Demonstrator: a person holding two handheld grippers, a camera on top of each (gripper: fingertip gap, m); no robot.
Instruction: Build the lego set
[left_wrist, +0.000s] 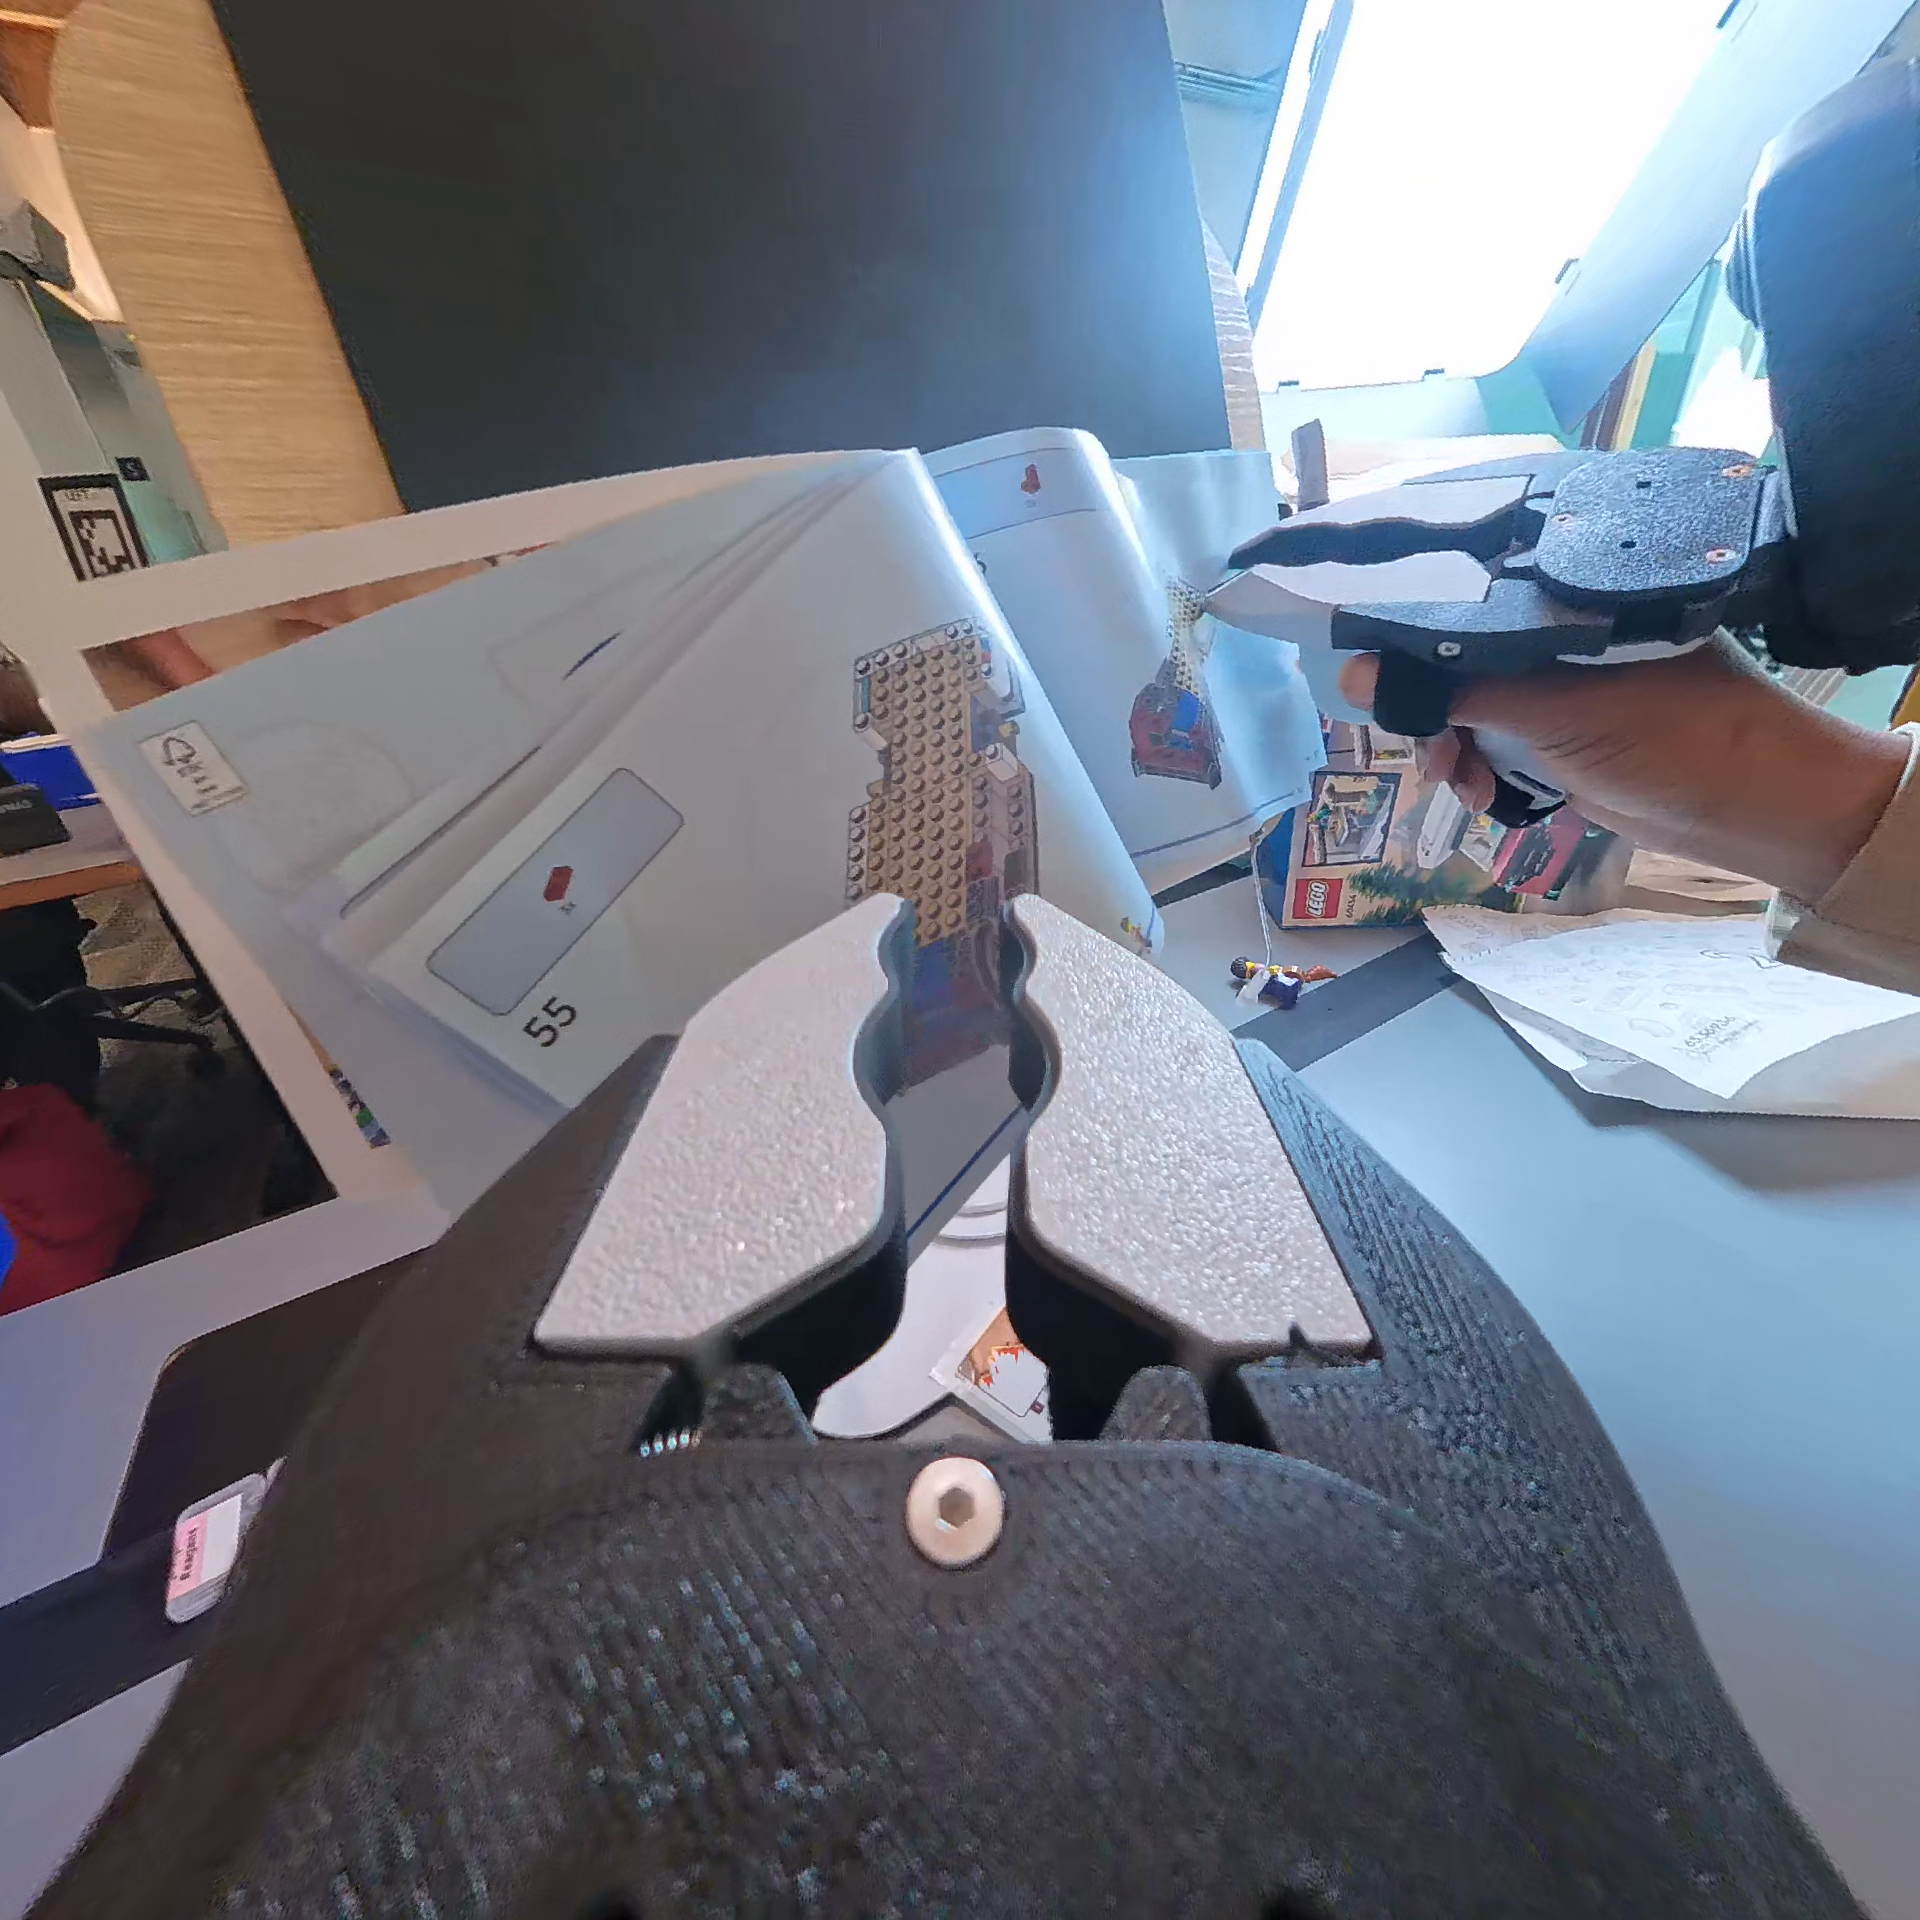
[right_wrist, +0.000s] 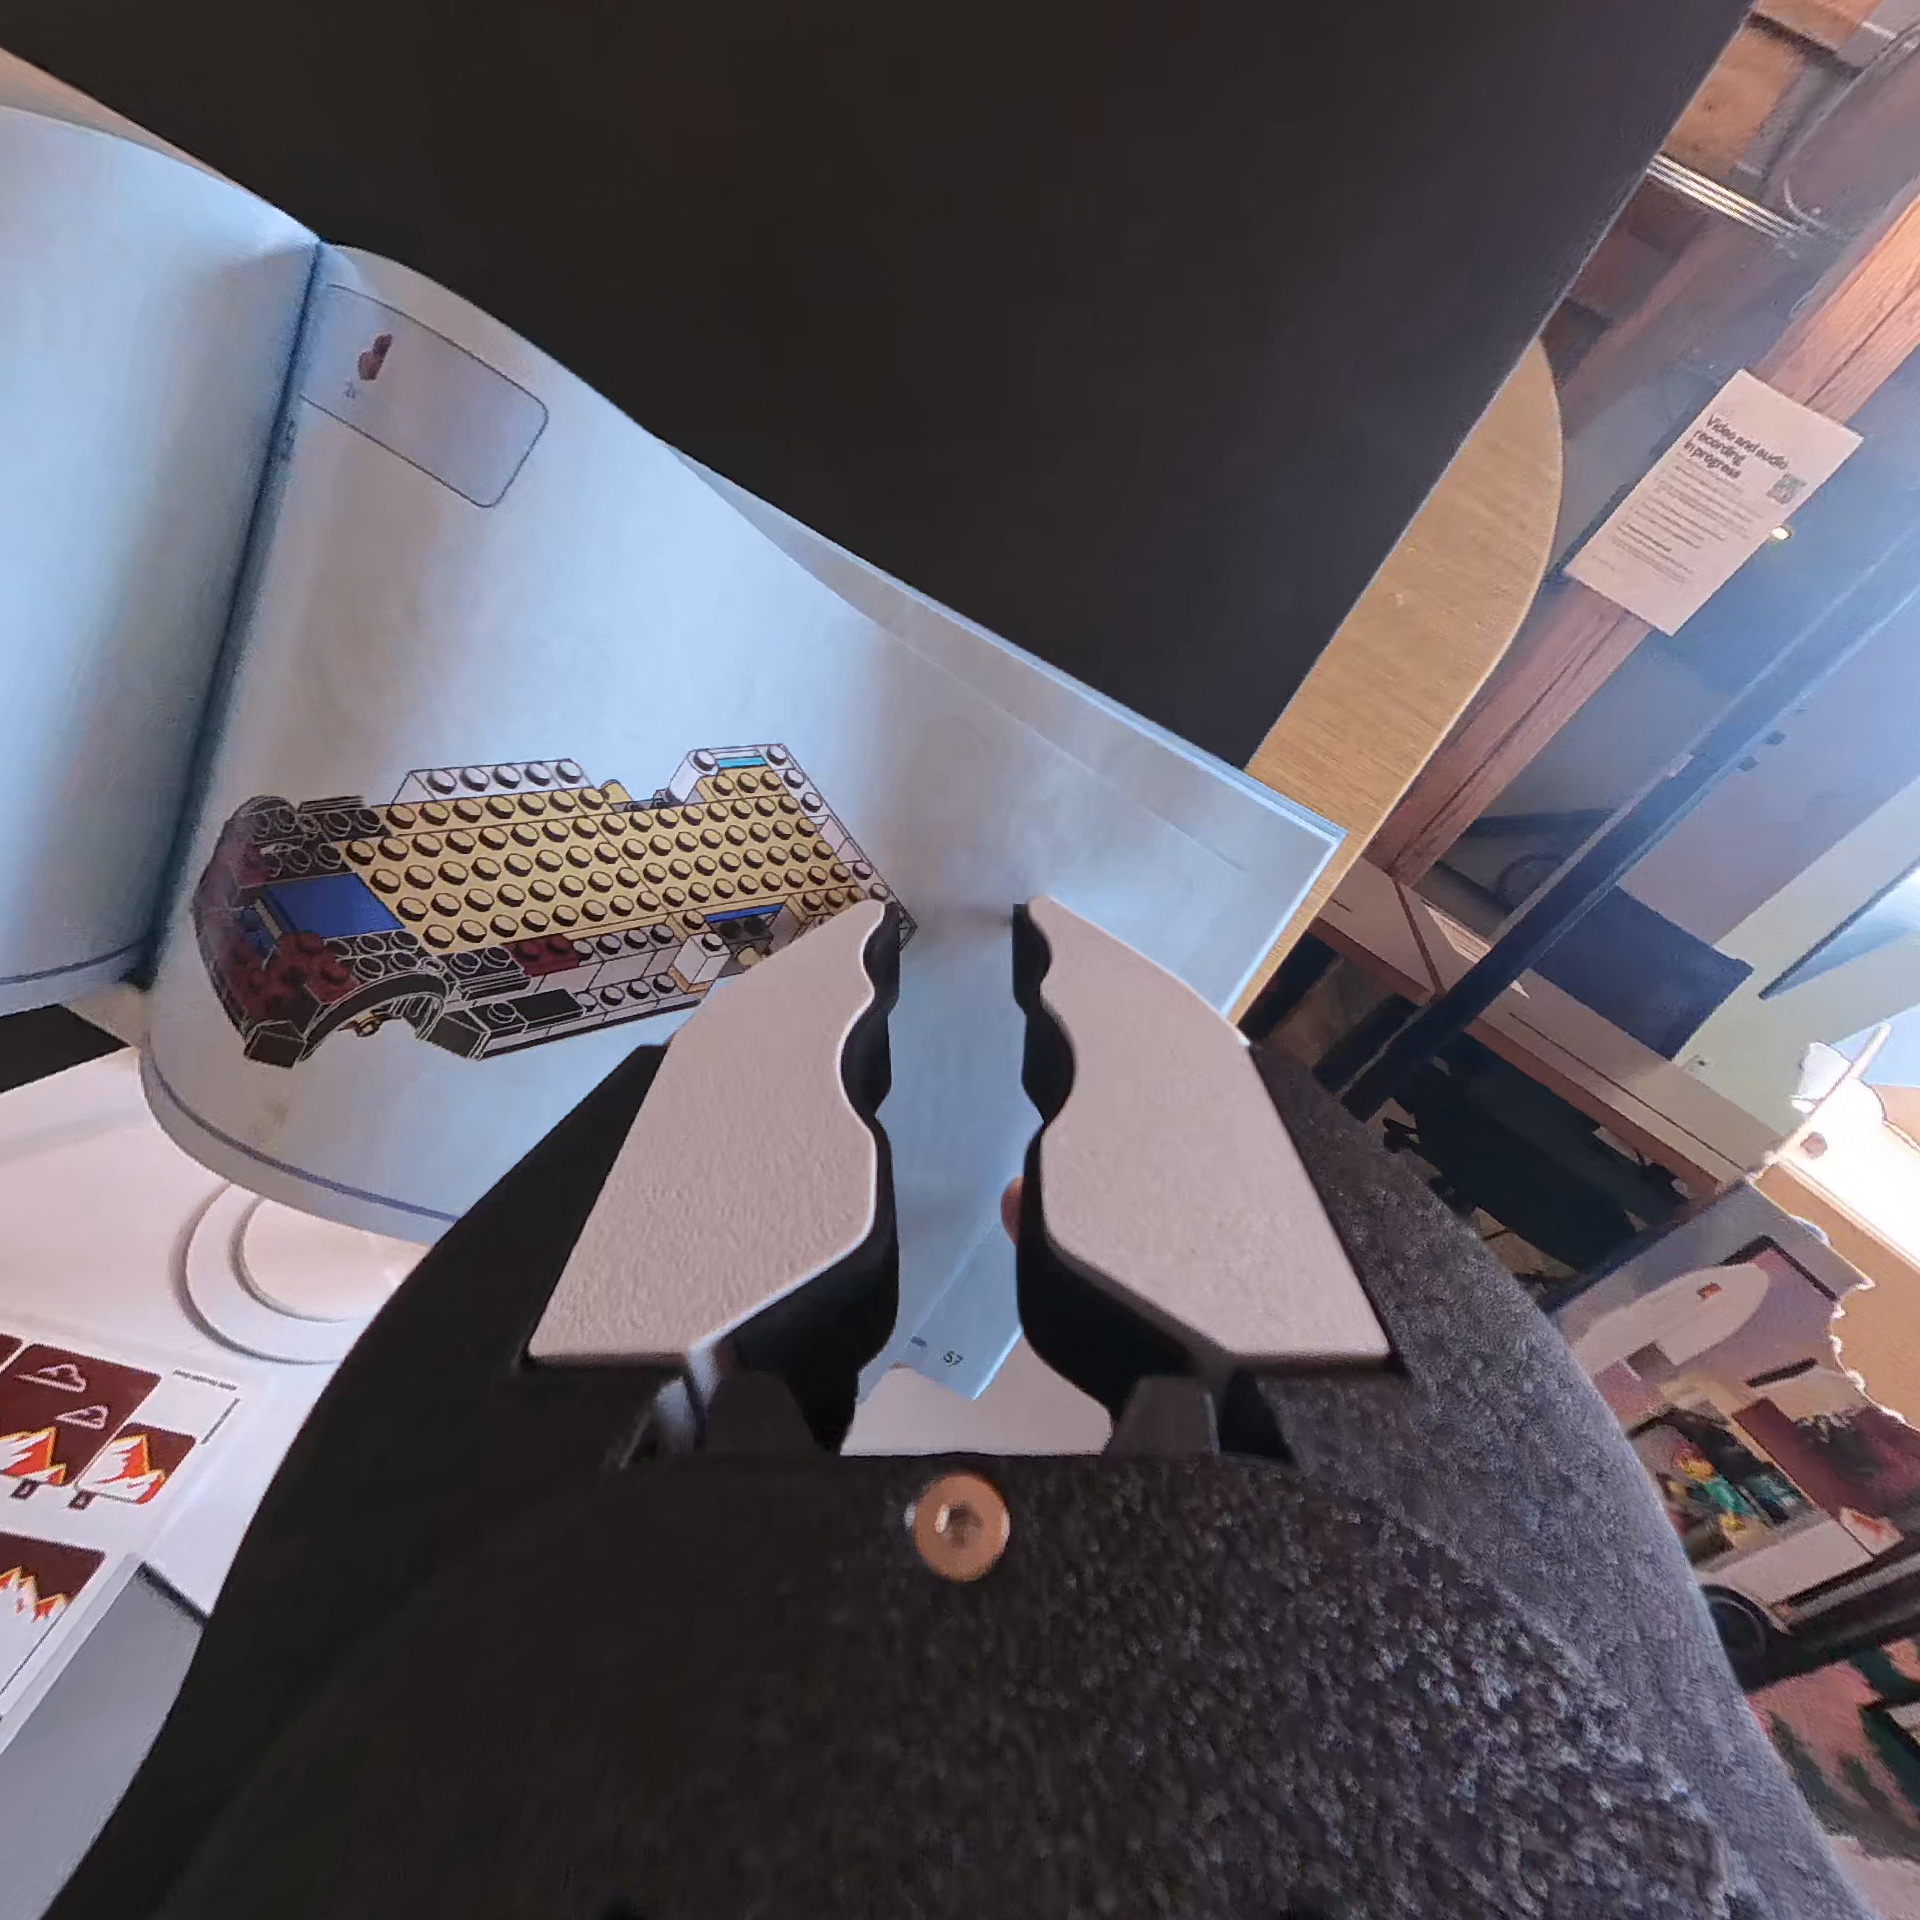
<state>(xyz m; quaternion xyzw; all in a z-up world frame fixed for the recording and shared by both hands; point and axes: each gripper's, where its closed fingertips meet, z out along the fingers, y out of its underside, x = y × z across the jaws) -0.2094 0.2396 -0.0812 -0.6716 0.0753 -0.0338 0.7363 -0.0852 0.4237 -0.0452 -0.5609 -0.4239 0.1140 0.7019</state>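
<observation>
While the left gripper (left_wrist: 956, 914) pinches a page of the brick instruction booklet (left_wrist: 644, 748) in its nearly shut fingers, the right gripper (right_wrist: 951, 920) grips another page edge the same way. Farther right, a toy figure (left_wrist: 1273, 979) and toy box (left_wrist: 1382, 852) lie on the grey worktop (left_wrist: 1558, 1195).
</observation>
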